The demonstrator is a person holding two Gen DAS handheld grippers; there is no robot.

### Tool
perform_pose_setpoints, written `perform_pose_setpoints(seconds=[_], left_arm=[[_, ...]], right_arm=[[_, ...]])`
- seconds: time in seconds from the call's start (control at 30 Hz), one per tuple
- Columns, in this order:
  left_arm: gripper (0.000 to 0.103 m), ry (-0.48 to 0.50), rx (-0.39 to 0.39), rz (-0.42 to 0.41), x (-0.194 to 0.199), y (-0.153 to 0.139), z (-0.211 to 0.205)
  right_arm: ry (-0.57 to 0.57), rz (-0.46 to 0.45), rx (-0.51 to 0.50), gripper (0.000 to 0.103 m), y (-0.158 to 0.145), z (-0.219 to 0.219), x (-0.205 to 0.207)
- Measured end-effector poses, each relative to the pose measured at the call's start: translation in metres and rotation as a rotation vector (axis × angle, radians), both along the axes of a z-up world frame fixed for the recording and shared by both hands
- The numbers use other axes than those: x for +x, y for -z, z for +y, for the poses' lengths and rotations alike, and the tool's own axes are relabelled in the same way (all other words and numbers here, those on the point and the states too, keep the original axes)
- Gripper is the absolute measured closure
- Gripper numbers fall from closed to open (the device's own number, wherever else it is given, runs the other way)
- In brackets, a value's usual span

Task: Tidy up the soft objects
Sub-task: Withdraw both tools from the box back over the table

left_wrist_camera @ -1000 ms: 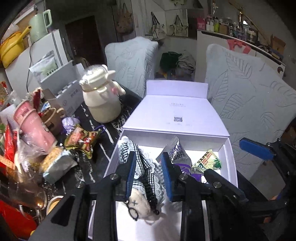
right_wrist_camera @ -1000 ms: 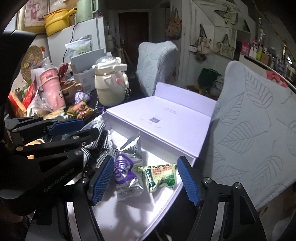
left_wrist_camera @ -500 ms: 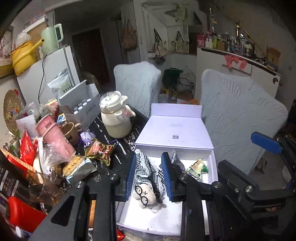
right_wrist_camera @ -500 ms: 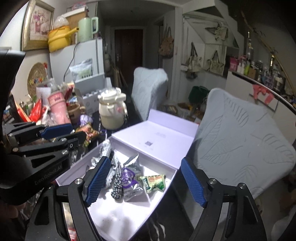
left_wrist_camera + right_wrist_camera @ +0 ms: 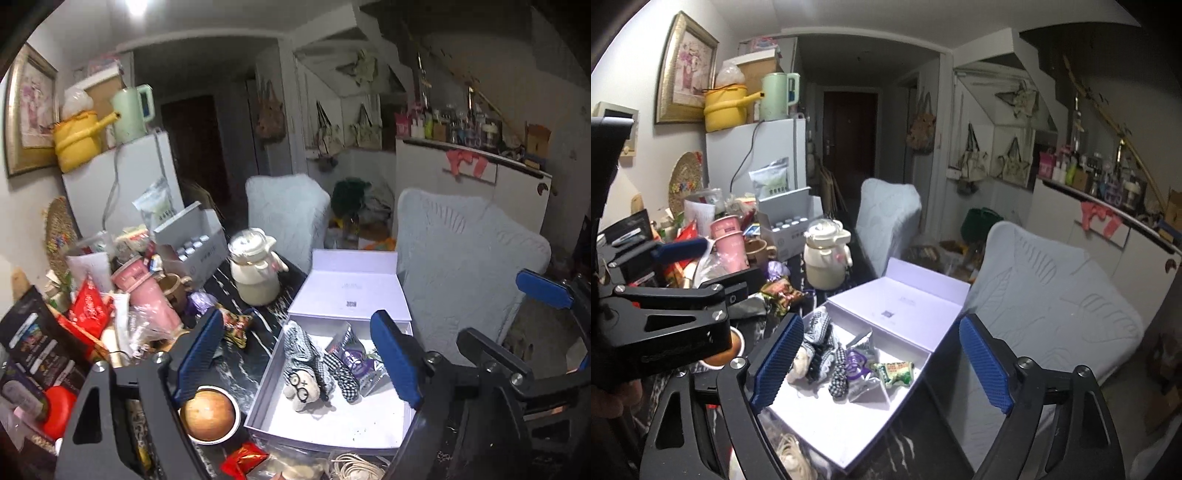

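Note:
A soft doll in black-and-white check cloth [image 5: 314,363] lies in the open white box [image 5: 266,387], also in the right wrist view [image 5: 820,350]. Beside it lie a purple snack packet [image 5: 858,367] and a green one [image 5: 894,373]. My left gripper [image 5: 299,360] is open and empty, raised well above the box. My right gripper [image 5: 882,365] is open and empty, above the box's right side.
The dark table's left side is crowded: a cream pot [image 5: 256,269], pink cups [image 5: 146,299], a snack bag [image 5: 236,325], a bowl [image 5: 208,413], cartons. Two padded white chairs [image 5: 469,266] stand behind and right of the box. Coiled cord [image 5: 354,469] lies at the near edge.
My left gripper opened, let go of the check doll into the box and rose away. My right gripper also pulled up and back.

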State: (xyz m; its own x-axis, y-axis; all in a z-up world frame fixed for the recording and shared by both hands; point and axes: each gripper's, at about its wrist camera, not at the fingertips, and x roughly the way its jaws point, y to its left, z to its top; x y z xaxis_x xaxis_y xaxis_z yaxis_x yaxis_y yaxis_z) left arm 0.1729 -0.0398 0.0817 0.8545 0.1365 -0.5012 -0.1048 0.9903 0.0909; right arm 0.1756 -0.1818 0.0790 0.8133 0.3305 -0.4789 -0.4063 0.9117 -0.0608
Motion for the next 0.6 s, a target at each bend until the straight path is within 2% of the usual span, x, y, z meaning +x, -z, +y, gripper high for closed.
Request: perform_pose_setpoints(seconds=[0.17, 0.27, 0.47, 0.6], left_arm=[[0.021, 0.009, -0.010, -0.034, -0.030, -0.011, 0.005], [0.021, 0.042, -0.020, -0.082, -0.052, -0.015, 0.006], [0.021, 0.057, -0.040, -0.111, -0.085, -0.019, 0.011], [0.021, 0.057, -0.020, -0.124, -0.104, -0.019, 0.010]], right_arm=[[-0.004, -0.019, 0.005, 0.013, -0.005, -0.005, -0.026], [-0.007, -0.033, 0.007, 0.012, -0.009, -0.007, -0.041], [-0.016, -0.063, 0.006, 0.012, -0.013, -0.007, -0.073], [-0.024, -0.070, 0.008, 0.012, -0.013, -0.005, -0.091]])
